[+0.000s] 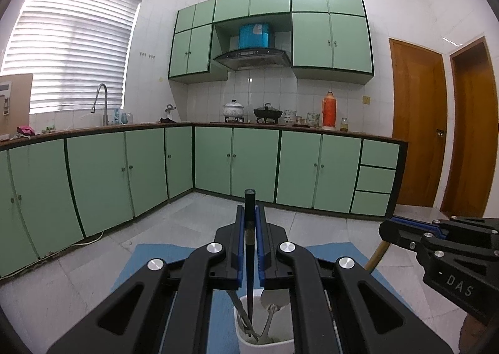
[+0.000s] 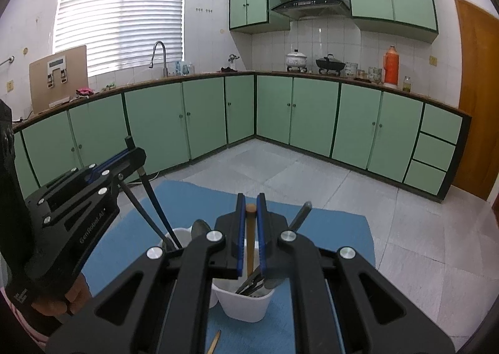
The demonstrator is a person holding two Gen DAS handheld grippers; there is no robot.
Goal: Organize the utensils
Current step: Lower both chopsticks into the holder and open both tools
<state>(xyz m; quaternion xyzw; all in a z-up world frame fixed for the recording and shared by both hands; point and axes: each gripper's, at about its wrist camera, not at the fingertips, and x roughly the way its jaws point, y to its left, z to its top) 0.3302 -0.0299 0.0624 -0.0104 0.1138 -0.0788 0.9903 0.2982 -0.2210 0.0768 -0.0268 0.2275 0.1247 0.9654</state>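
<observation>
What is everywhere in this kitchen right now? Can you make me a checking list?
Surface: blue mat on a pale tiled floor.
Job's things: two white cups side by side; left cup holds metal utensils, right cup holds dark ones. A black chopstick and a wooden chopstick point down into them.
Clutter: a wooden stick lies loose on the mat.
Grippers: left gripper shut on the black chopstick; right gripper shut on the wooden chopstick.
Cables: a pale cord along the cabinet foot.
Surroundings: green cabinets, pots, orange flask, tap, window blind, wooden door.
</observation>
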